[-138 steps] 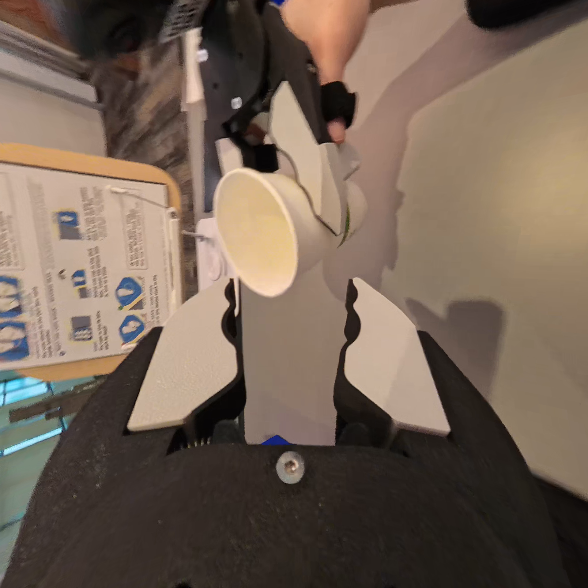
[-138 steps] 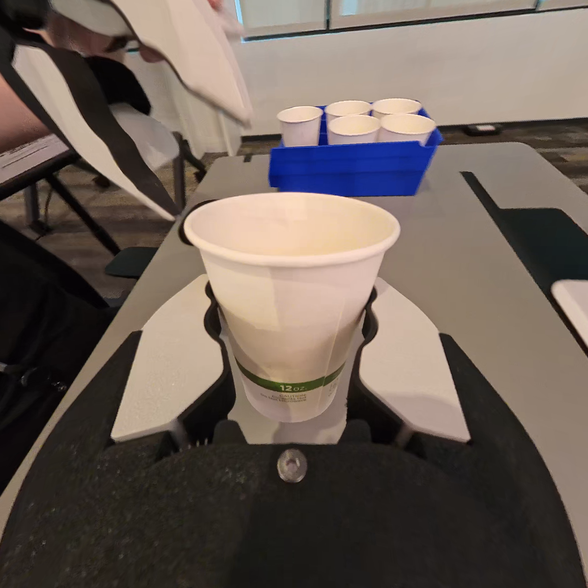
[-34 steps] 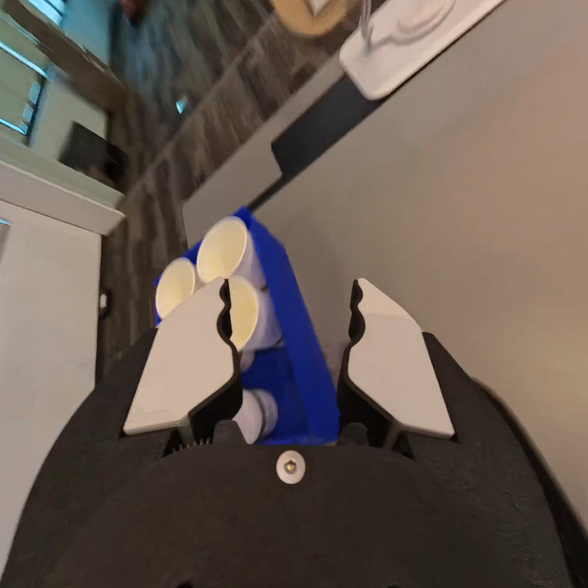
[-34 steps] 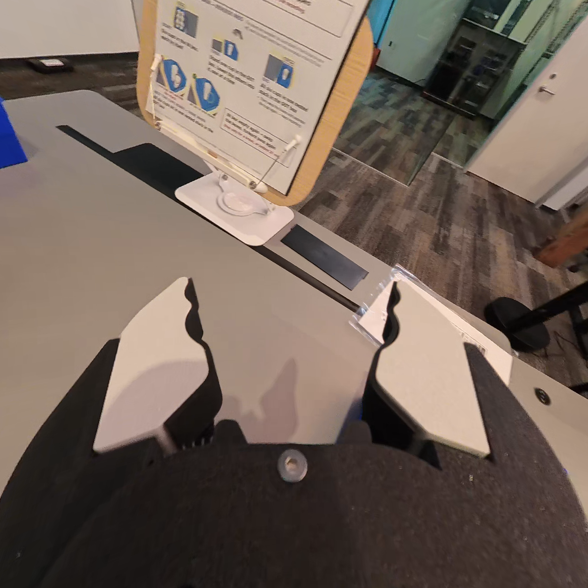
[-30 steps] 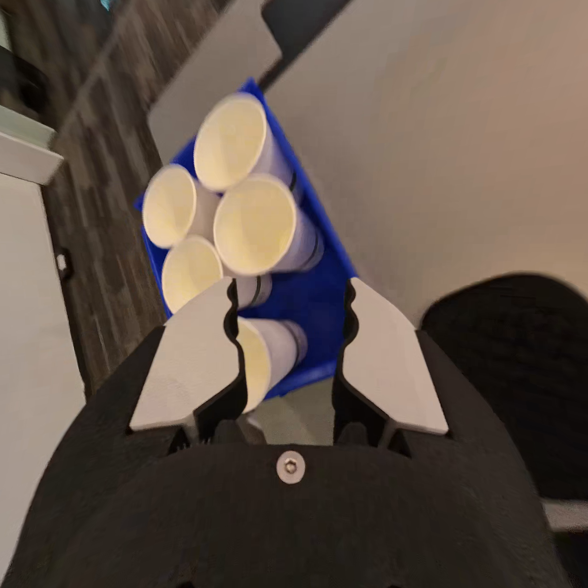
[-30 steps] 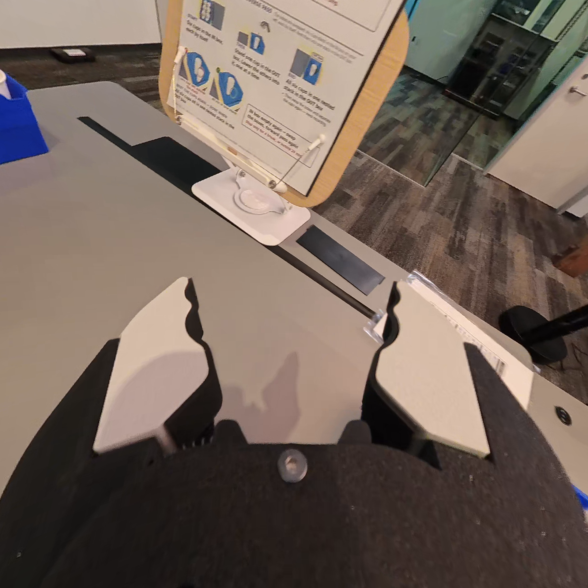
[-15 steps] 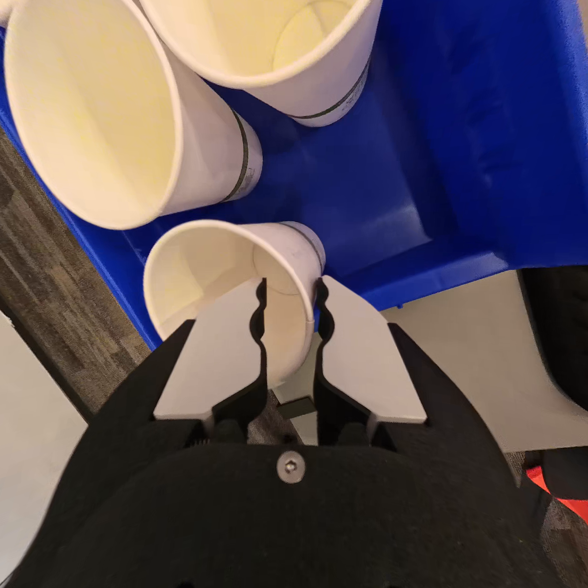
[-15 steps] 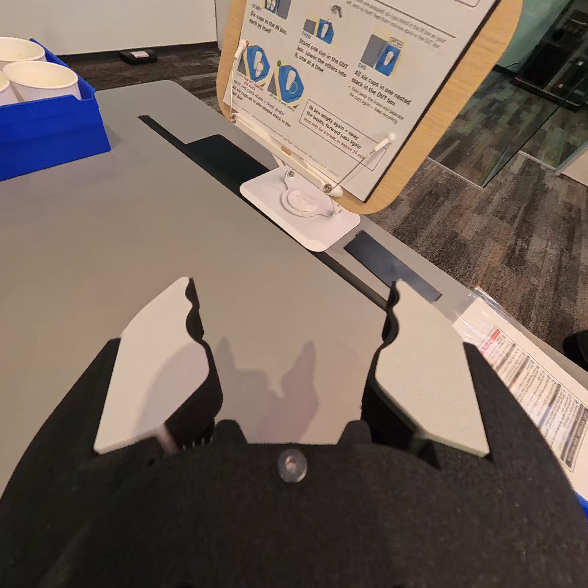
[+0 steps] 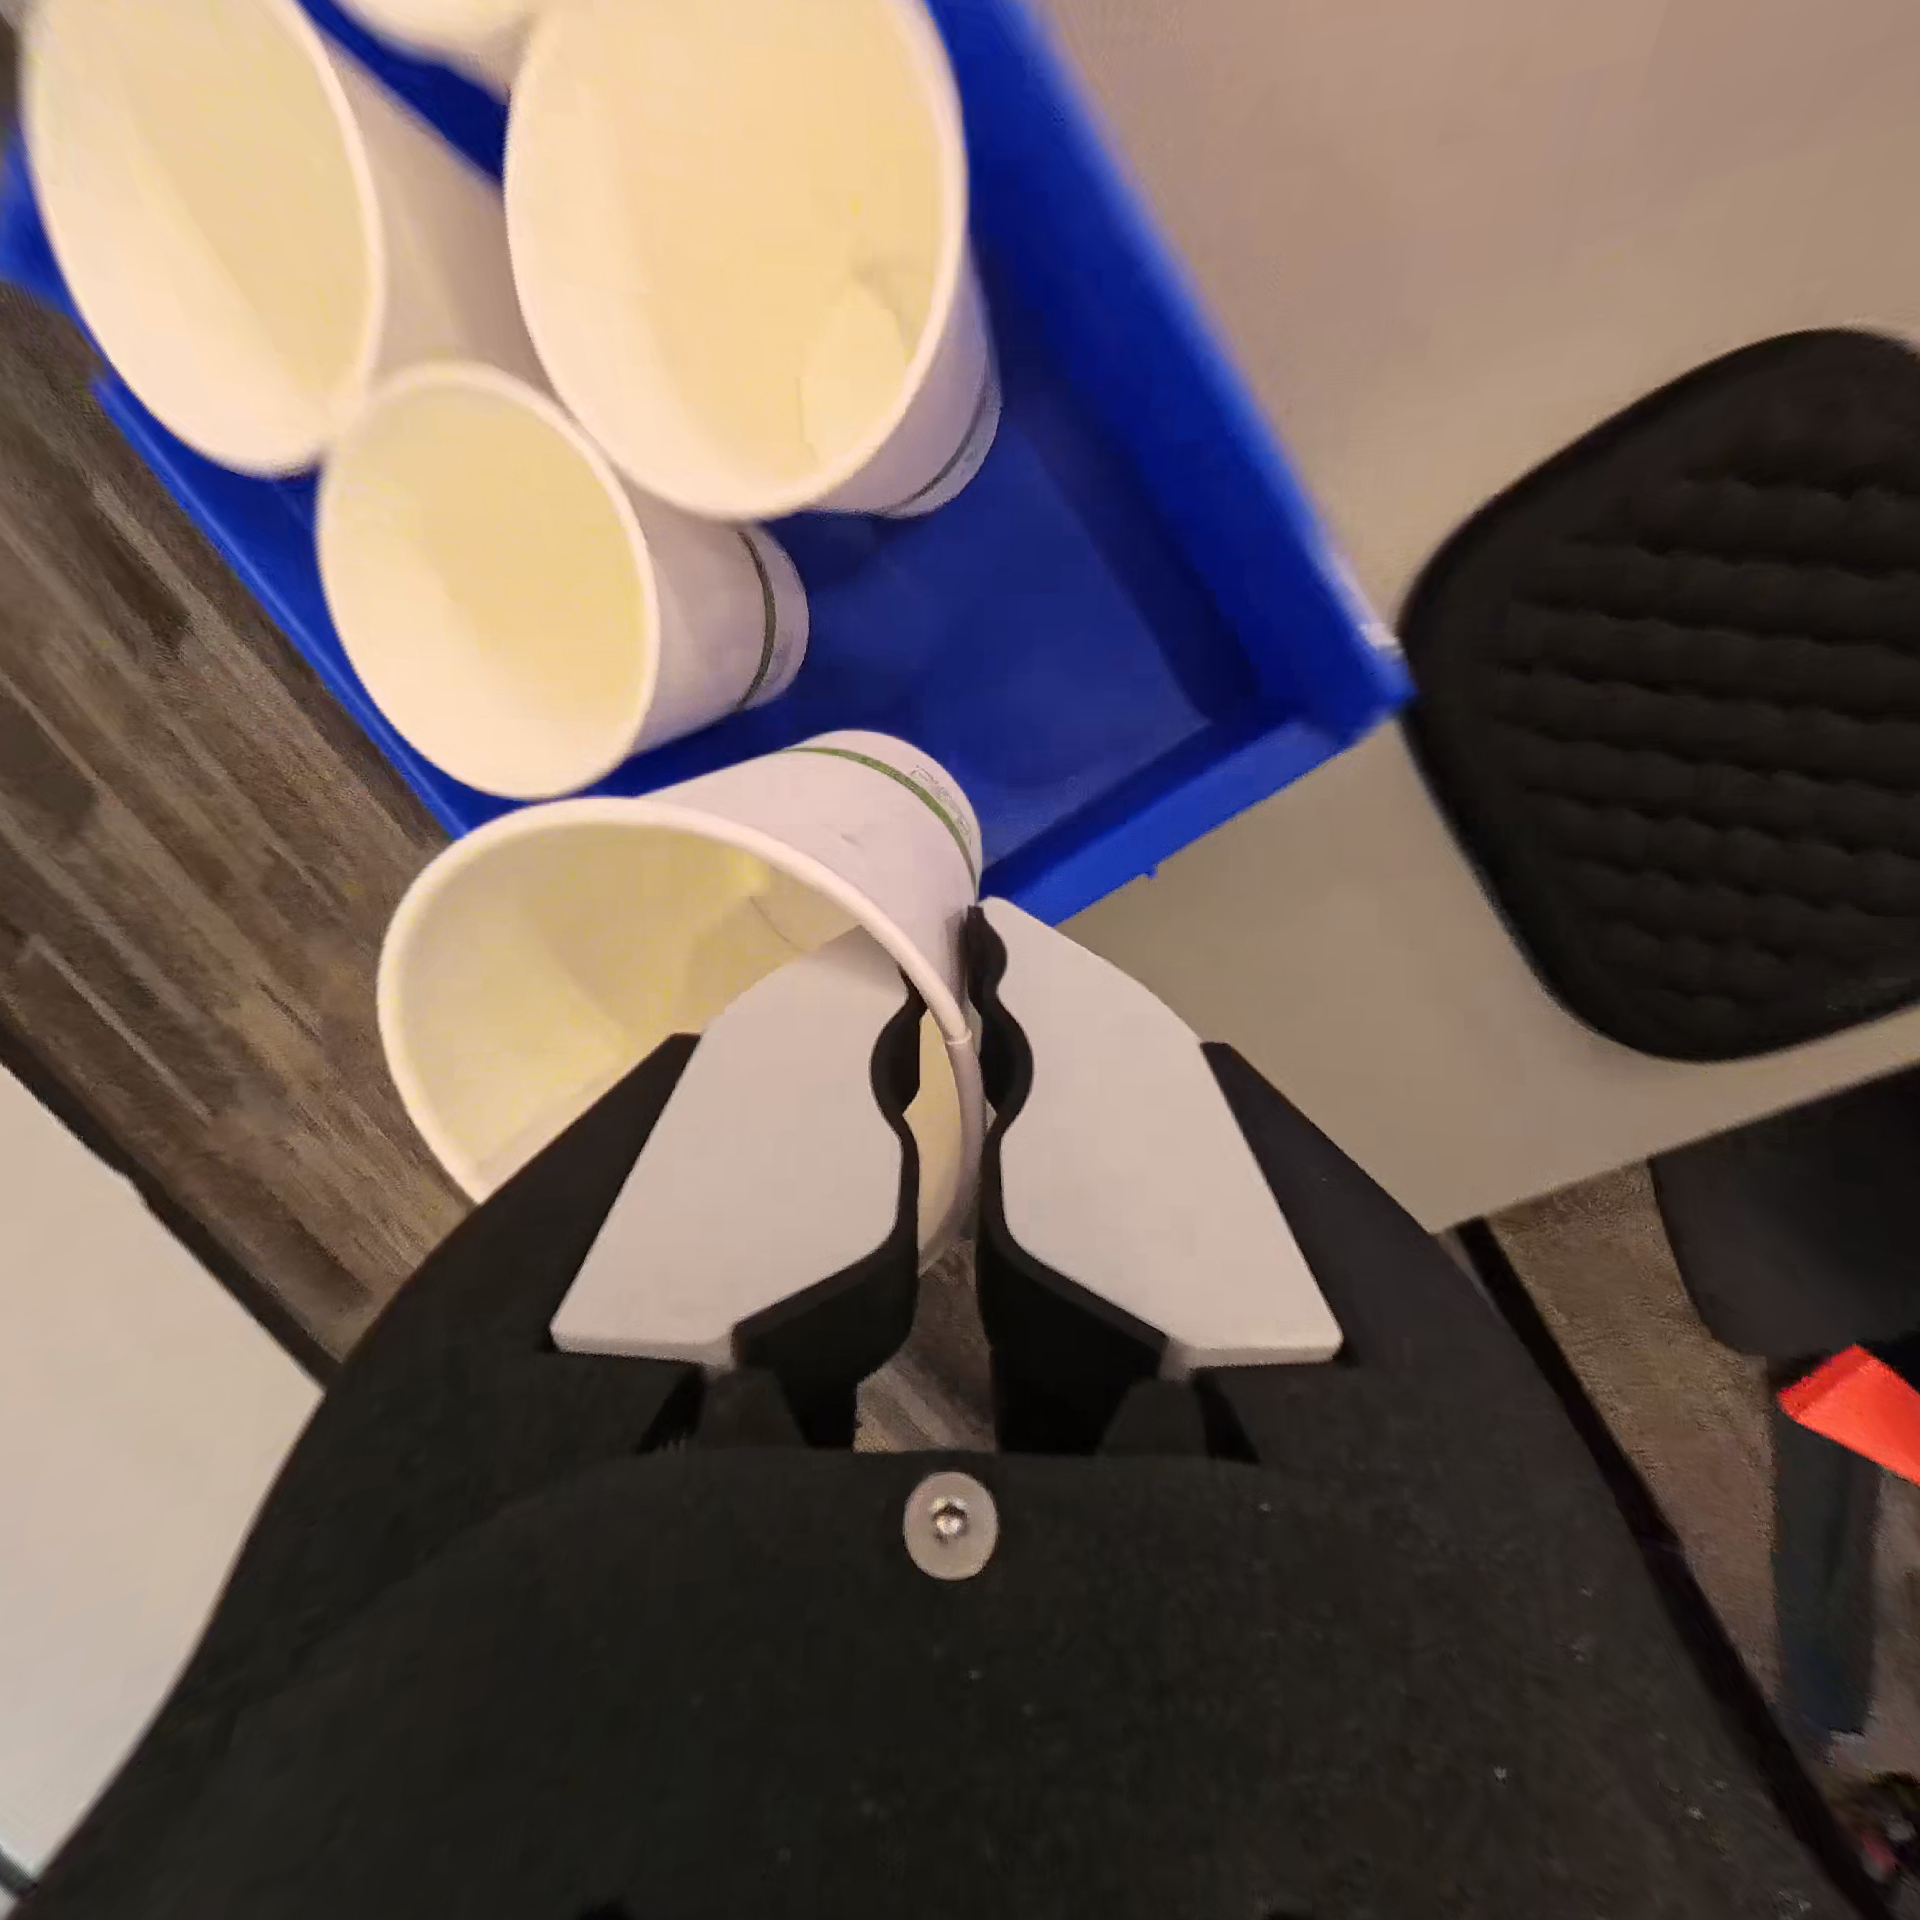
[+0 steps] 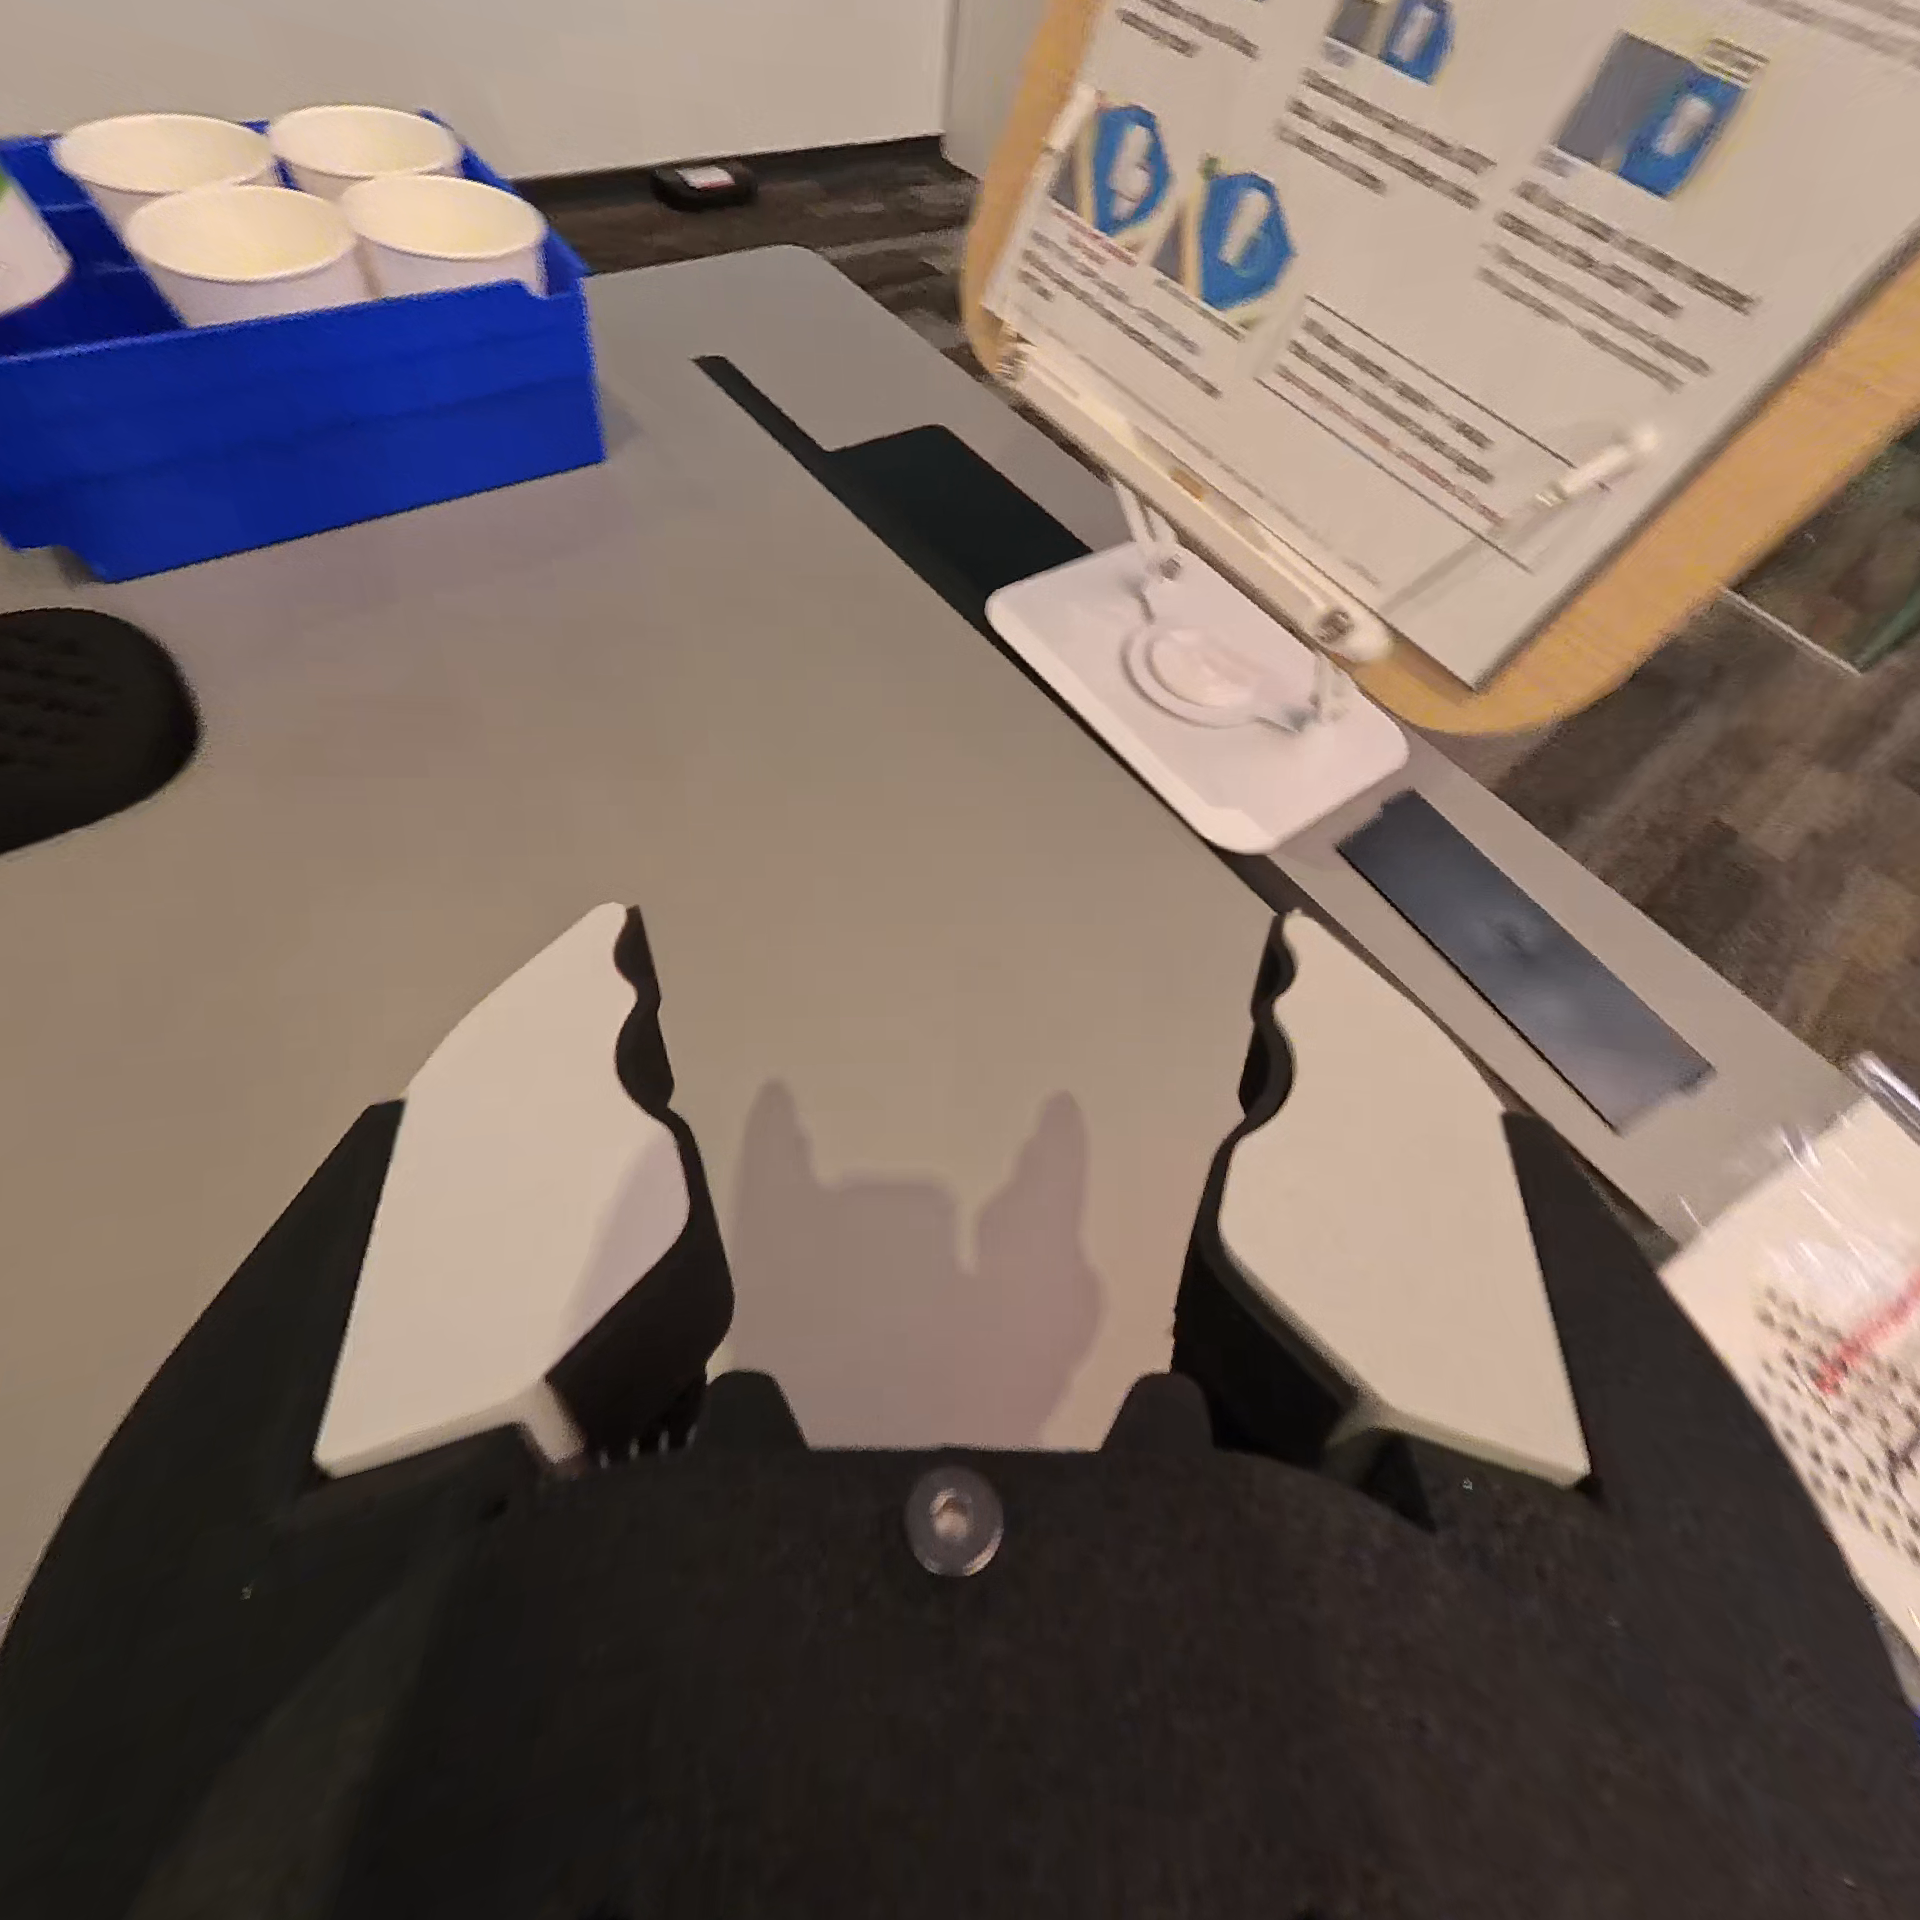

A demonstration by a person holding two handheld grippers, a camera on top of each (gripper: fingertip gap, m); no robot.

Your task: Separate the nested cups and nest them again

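— Cups: where? Blue bin (image 9: 1132, 582), upper left, holds several white cups (image 9: 727, 239).
— Held item? One paper cup (image 9: 665, 935), centre frame, rim pinched by left gripper (image 9: 948, 1023). Right gripper (image 10: 951, 997) spread wide over grey table (image 10: 582, 790).

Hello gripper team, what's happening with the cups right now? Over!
Left hand-held gripper shut on paper cup wall, above blue bin edge. Right hand-held gripper open, empty, over grey table. Four cups wait. Nothing in the way.
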